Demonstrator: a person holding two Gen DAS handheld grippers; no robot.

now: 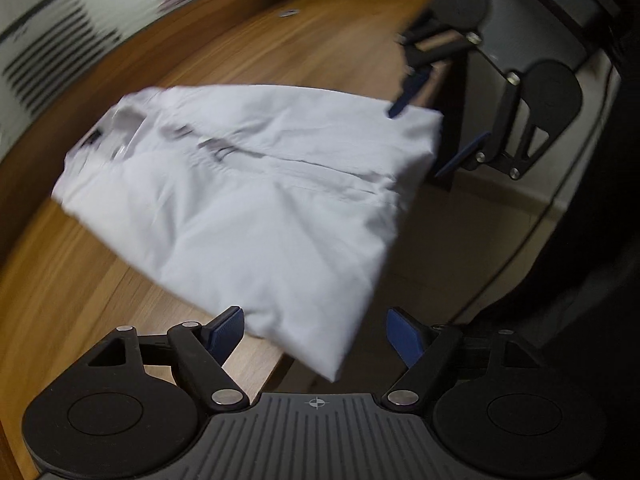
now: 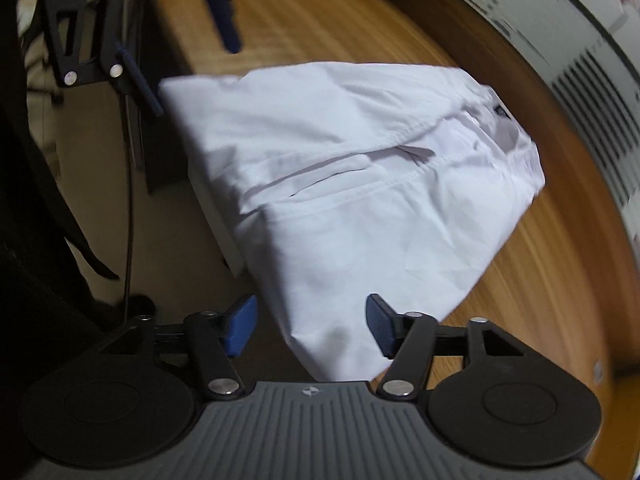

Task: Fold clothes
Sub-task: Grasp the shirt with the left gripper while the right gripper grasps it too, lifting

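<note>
White shirt (image 1: 248, 200) between open left claw (image 1: 316, 334) pads

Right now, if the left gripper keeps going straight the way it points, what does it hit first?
Most likely the white shirt on the wooden table, just ahead of the open left gripper; depth is hard to judge.

We see a folded white shirt (image 1: 240, 184) lying on the wooden desk (image 1: 80, 288), its near corner hanging past the desk's edge. Our left claw (image 1: 316, 334) stands open just beside that corner, pads clear of it. Far right, the right claw (image 1: 436, 128) hangs open at the shirt's other corner.
</note>
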